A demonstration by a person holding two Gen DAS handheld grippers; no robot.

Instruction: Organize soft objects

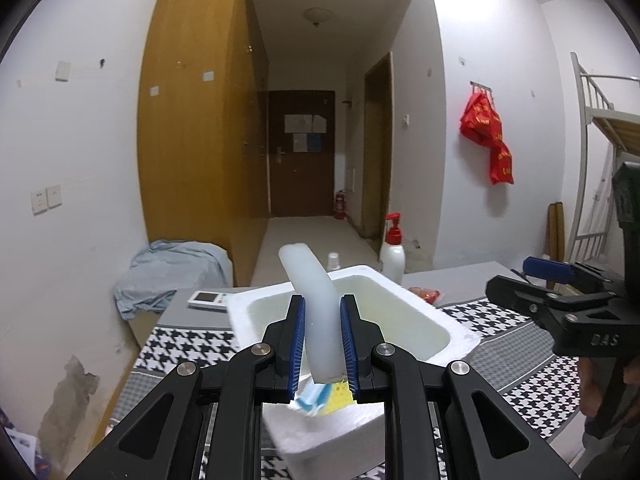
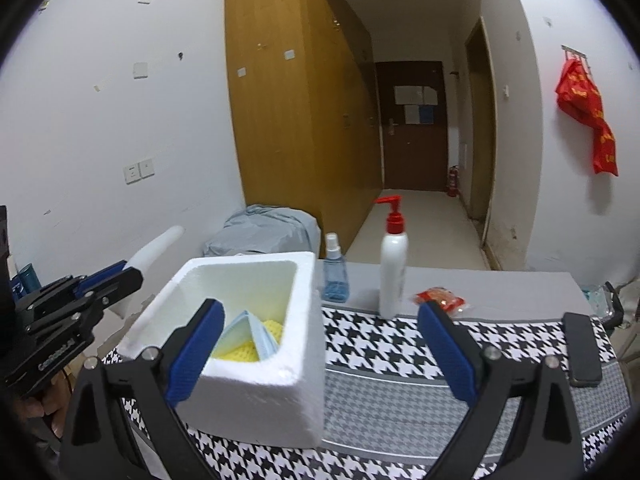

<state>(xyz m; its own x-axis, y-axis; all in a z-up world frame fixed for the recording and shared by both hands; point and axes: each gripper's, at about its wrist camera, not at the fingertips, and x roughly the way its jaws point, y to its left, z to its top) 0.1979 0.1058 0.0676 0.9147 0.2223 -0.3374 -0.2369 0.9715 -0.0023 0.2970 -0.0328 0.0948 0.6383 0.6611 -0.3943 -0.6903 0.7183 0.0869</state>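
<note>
Clamping white foam tube (image 1: 316, 312) between left fingers (image 1: 323, 344), above foam box (image 1: 452, 344) for drop; right fingers (image 2: 320, 352) spread, empty

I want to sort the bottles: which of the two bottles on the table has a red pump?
The taller white bottle has the red pump. The small blue spray bottle, between it and the foam box, has a clear cap.

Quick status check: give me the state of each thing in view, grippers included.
left hand-held gripper: shut on the white foam tube
white foam tube: held tilted above the box
right hand-held gripper: open, holding nothing
foam box: lidless, yellow and blue items inside
pump bottle: upright
spray bottle: upright
red packet: lying flat
</note>
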